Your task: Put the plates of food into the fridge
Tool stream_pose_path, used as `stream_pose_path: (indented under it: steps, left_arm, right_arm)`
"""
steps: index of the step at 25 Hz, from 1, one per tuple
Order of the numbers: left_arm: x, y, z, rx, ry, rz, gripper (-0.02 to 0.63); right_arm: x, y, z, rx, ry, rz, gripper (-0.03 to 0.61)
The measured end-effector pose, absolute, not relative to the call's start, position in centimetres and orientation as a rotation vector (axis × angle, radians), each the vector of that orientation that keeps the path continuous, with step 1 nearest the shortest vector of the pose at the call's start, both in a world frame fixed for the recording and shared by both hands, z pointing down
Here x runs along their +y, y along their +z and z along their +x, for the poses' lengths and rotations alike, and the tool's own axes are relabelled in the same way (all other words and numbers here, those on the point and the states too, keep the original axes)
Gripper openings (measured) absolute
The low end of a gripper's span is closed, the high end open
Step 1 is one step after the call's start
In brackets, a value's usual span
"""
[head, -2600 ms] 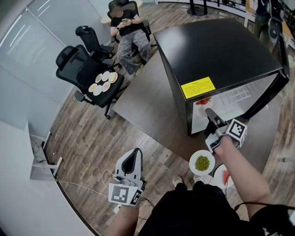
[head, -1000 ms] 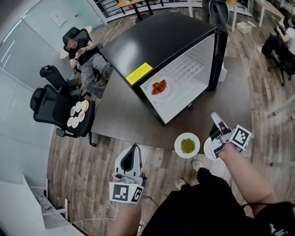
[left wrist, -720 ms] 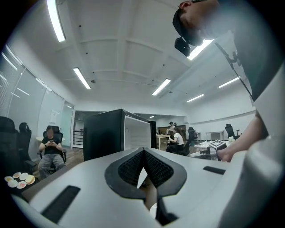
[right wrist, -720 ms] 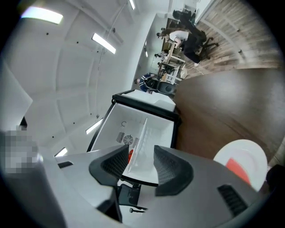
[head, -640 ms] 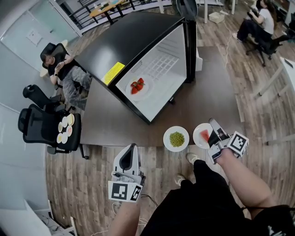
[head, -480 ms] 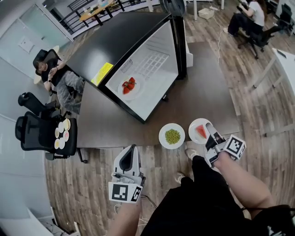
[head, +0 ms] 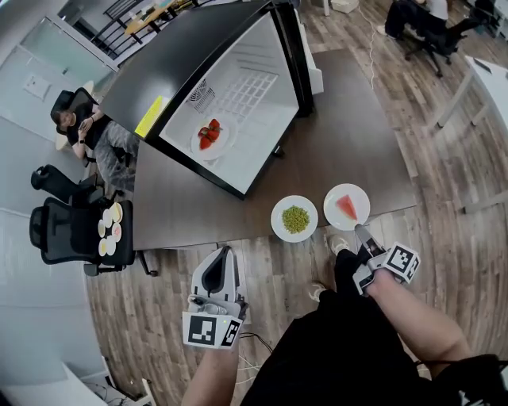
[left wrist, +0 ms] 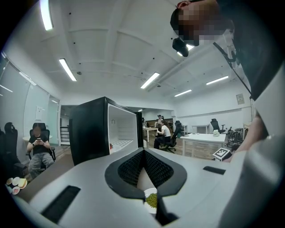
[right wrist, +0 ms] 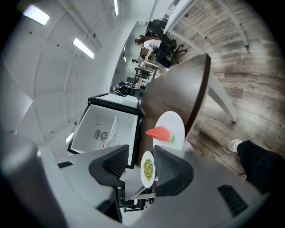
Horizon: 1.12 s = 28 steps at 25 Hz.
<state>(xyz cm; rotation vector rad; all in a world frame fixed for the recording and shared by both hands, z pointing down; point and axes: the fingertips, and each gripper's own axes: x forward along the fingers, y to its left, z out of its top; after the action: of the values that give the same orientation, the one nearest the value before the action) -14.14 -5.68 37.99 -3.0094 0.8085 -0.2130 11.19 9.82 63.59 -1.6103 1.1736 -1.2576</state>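
An open black fridge (head: pixel 230 95) stands on the dark table (head: pixel 349 143) with a plate of strawberries (head: pixel 208 136) on its white shelf. Near the table's front edge sit a white plate of green peas (head: pixel 294 219) and a white plate with a watermelon slice (head: pixel 347 207). My right gripper (head: pixel 361 236) hovers just off the table edge by the watermelon plate (right wrist: pixel 173 127), open and empty; the peas plate (right wrist: pixel 147 169) shows between its jaws. My left gripper (head: pixel 224 254) hangs shut over the floor, short of the table, aimed toward the peas plate (left wrist: pixel 151 200).
A black office chair (head: pixel 67 234) at the left carries several small plates (head: pixel 108 230). A person (head: pixel 87 127) sits behind it by the fridge's back. More people and desks (head: pixel 421 20) stand at the far right. Wooden floor surrounds the table.
My right gripper has come back from the fridge front and down to the table's near edge beside the watermelon plate. The left gripper has sunk slightly. My view has swung rightward.
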Motion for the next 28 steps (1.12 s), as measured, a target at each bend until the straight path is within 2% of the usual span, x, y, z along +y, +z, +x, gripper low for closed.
stream_pose_path:
  steps: [8, 21, 28]
  left_arm:
    - [-4.4, 40.4, -14.7, 0.805, -0.320, -3.022, 0.005]
    - [-4.8, 41.5, -15.0, 0.783, -0.441, -2.973, 0.005]
    - [-5.0, 41.4, -15.2, 0.766, -0.446, -2.958, 0.005]
  right_arm:
    - [10.7, 69.8, 10.6, 1.034, -1.341, -1.598, 0.184]
    - [7.6, 73.5, 11.0, 1.036, -1.338, -1.552, 0.182]
    - [6.9, 74.0, 11.6, 1.033, -1.317, -1.553, 0.059]
